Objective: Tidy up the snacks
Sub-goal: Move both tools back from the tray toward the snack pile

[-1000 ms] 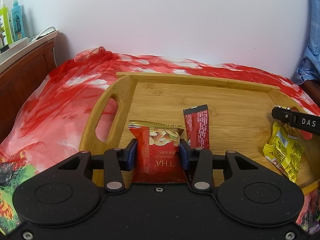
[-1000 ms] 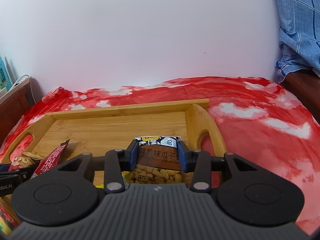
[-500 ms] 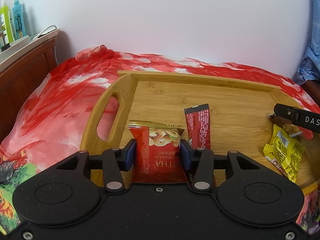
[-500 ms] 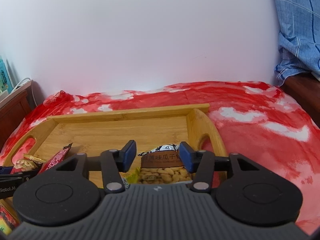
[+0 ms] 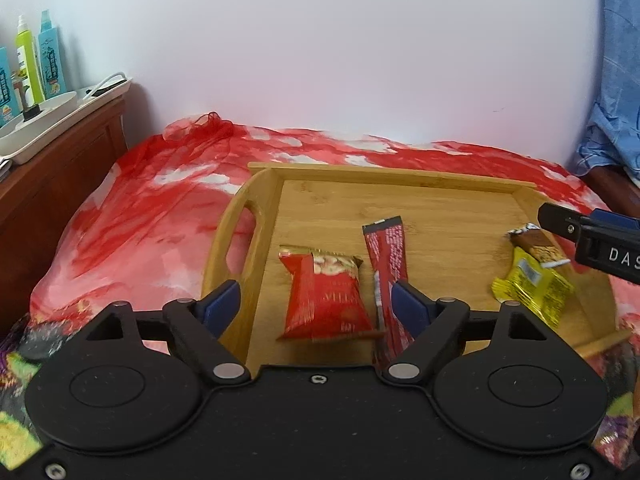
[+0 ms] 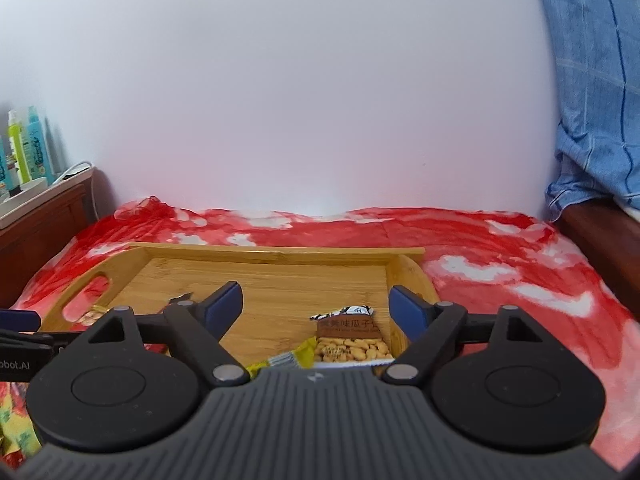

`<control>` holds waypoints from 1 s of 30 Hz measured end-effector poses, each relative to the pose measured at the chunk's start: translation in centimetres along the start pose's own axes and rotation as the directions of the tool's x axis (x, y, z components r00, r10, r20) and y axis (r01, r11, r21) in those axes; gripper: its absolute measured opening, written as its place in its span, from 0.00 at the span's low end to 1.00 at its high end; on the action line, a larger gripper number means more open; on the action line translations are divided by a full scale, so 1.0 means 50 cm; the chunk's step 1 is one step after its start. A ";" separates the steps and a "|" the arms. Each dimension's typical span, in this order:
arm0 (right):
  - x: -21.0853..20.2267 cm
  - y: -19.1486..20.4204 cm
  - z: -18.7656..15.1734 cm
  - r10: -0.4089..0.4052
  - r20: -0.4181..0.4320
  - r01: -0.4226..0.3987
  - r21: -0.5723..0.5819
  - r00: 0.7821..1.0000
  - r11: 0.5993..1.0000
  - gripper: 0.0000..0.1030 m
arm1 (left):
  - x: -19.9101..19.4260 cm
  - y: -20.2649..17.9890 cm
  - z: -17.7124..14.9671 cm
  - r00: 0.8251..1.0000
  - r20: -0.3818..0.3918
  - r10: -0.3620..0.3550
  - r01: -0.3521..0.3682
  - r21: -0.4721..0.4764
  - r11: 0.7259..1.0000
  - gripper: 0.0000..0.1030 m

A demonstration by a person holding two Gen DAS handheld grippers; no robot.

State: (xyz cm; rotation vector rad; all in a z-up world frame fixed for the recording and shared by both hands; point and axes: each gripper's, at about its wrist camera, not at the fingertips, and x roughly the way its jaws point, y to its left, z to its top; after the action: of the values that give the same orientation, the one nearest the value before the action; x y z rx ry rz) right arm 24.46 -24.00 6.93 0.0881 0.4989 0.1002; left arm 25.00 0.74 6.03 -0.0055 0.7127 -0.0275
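A bamboo tray (image 5: 440, 204) lies on a red and white cloth. In the left wrist view a red nut packet (image 5: 326, 294) lies at the tray's near left, a dark red stick packet (image 5: 388, 264) beside it, a yellow packet (image 5: 532, 288) and a brown seed packet (image 5: 534, 246) at the right. My left gripper (image 5: 316, 302) is open and raised above the red nut packet. My right gripper (image 6: 316, 306) is open above the brown seed packet (image 6: 348, 340), which lies on the yellow packet (image 6: 288, 358) at the tray's (image 6: 280, 276) near right. The right gripper shows at the right edge of the left wrist view (image 5: 592, 236).
A wooden bedside cabinet (image 5: 52, 168) with a white tray and bottles (image 5: 38, 60) stands at the left. A white wall runs behind the bed. A blue checked cloth (image 6: 592, 100) hangs at the right over a dark wooden edge.
Both grippers opened and pulled back and up. The left let go of the red nut packet, the right let go of the brown seed packet. Both packets now lie in the tray.
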 end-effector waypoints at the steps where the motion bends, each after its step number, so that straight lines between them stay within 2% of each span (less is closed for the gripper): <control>1: -0.012 0.003 -0.002 -0.003 0.003 0.003 -0.002 1.000 1.000 0.88 | -0.011 0.001 -0.004 1.000 0.000 -0.007 0.007 -0.004 1.000 0.80; 5: -0.048 0.013 -0.011 -0.008 0.005 0.008 -0.014 1.000 1.000 0.88 | -0.055 0.006 -0.024 1.000 0.006 -0.025 0.025 -0.016 1.000 0.86; 15: -0.151 0.029 -0.050 0.003 0.035 -0.003 0.016 0.999 1.000 0.94 | -0.161 0.011 -0.081 0.997 0.040 -0.061 0.061 0.010 0.998 0.88; 23: -0.204 0.029 -0.098 0.012 0.002 -0.012 0.066 1.000 0.998 0.96 | -0.225 0.018 -0.145 0.995 0.045 -0.087 0.087 -0.012 0.996 0.89; 27: -0.233 0.031 -0.124 -0.004 -0.009 0.005 0.071 1.000 0.997 0.98 | -0.249 0.015 -0.180 0.995 0.037 -0.092 0.093 -0.018 0.996 0.89; 30: -0.254 0.031 -0.148 -0.051 -0.018 0.052 0.071 0.999 0.996 0.98 | -0.265 0.012 -0.210 0.995 0.030 -0.098 0.099 -0.024 0.995 0.89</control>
State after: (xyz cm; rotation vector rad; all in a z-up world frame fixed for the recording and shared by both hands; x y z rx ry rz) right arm 9.70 -23.50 6.61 0.1448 0.5206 0.0324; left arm 8.12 1.74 6.76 -0.0657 0.6835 -0.1125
